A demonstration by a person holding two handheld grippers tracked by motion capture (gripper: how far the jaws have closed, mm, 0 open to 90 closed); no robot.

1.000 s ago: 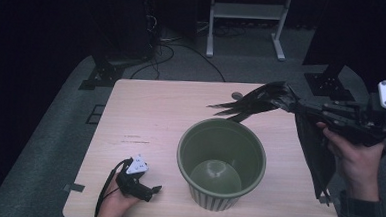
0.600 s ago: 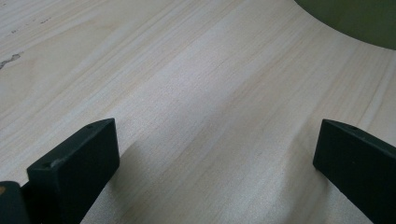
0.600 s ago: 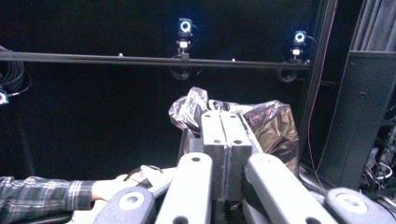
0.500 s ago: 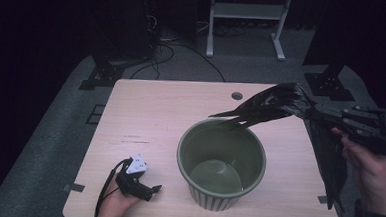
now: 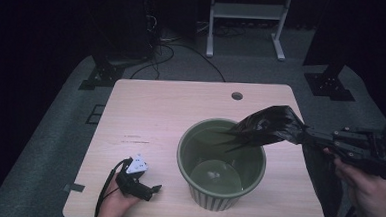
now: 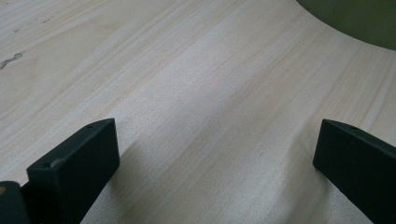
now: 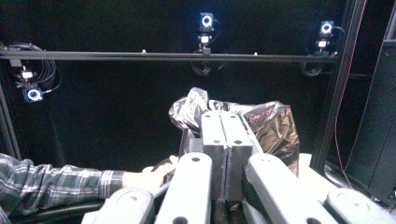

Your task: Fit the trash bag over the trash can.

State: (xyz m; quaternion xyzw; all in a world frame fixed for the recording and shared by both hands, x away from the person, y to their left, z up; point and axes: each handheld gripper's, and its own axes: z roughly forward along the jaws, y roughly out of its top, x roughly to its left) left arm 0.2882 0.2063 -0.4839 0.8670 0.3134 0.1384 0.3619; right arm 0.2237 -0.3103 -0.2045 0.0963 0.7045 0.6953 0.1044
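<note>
Black bag (image 5: 270, 126) long axis level, tip over green bin (image 5: 221, 162), right tongs (image 5: 307, 136) clamping it, left tongs (image 5: 152, 190) wide

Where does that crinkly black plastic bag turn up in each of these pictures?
High view: the black plastic bag hangs right of centre, over the green bin, clamped in the right gripper.
Left gripper view: not in it.
Right gripper view: centre, bunched beyond the shut jaws.
Shared landmark: the right gripper's jaws.
</note>
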